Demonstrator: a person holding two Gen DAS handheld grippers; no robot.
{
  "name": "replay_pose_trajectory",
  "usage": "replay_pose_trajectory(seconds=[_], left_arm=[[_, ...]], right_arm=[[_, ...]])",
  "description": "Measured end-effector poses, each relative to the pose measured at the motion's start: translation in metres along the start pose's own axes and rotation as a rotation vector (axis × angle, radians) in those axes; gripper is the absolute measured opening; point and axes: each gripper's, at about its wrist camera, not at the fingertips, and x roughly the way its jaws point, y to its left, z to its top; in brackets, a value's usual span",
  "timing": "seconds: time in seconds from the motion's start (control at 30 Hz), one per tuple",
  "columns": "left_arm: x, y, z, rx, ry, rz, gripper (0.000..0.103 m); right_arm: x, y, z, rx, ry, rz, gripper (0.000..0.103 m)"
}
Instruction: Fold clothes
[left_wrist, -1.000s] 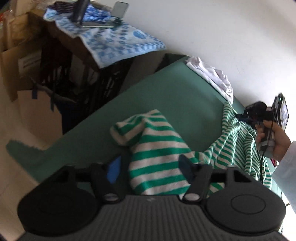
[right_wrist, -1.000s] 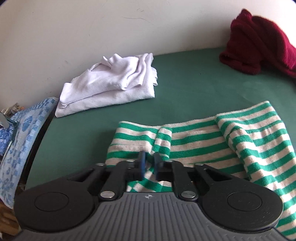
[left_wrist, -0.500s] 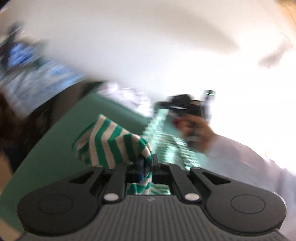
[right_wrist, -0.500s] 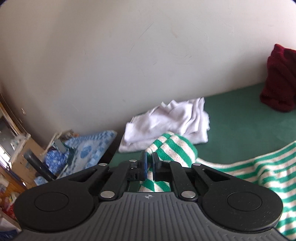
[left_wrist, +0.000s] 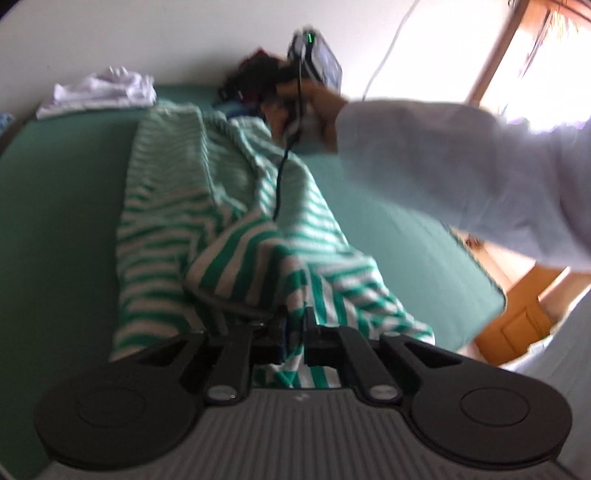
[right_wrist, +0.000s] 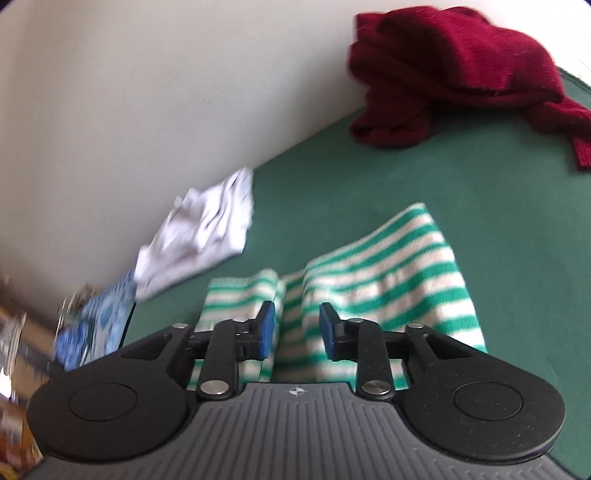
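A green-and-white striped garment (left_wrist: 229, 229) lies lengthwise on the green surface (left_wrist: 55, 206). My left gripper (left_wrist: 294, 334) is shut on the striped garment's near edge, with cloth pinched between the jaws. In the left wrist view the right gripper (left_wrist: 314, 70) shows in a hand at the garment's far end. In the right wrist view my right gripper (right_wrist: 296, 325) is open and empty, just above the folded striped garment (right_wrist: 376, 277), which lies flat under it.
A crumpled white garment (right_wrist: 199, 236) lies by the wall, also in the left wrist view (left_wrist: 99, 92). A dark red sweater (right_wrist: 450, 74) is heaped at the back right. A blue patterned cloth (right_wrist: 96, 321) hangs beyond the surface's left edge. A wooden door (left_wrist: 517, 325) stands right.
My right gripper has opened and let go of the striped garment, which now lies folded on the surface. My left gripper shut on the cloth and swung round, still holding it.
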Motion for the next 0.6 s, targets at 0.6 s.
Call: replay_pose_trajectory(seconds=[0.6], left_arm=[[0.014,-0.031,0.004,0.174,0.05,0.074,0.016]], right_arm=[[-0.007,0.027,-0.015,-0.179,0.069,0.03,0.043]])
